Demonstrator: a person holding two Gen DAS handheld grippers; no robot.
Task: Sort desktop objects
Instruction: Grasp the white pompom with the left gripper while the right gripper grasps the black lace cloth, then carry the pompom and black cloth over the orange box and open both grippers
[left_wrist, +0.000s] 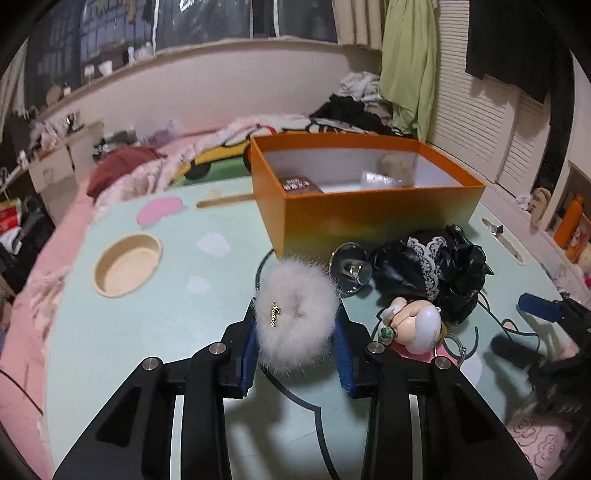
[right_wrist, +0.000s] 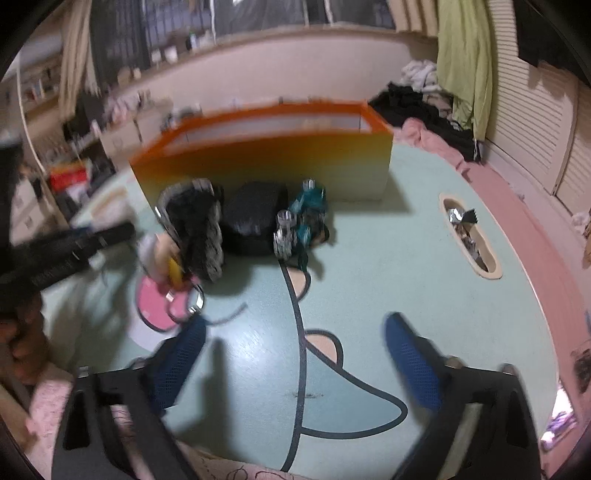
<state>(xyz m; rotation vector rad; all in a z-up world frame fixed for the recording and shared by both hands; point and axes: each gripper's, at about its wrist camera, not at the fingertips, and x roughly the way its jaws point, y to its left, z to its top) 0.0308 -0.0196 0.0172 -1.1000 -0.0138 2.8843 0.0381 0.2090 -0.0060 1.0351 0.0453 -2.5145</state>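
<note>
Pinching the fluffy white scrunchie (left_wrist: 295, 314) at lower centre of the left view, the left gripper (left_wrist: 297, 332) is squeezing its soft, light ring across the sides; the right gripper (right_wrist: 293, 360) is hanging spread and empty, the orange box (left_wrist: 369, 214) waiting above.

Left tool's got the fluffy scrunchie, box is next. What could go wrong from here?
1. Left tool pinches only soft fur on the scrunchie; it may slip out on the way to the box.
2. The glass piece and figurine sit close by; a swing could knock them.
</note>
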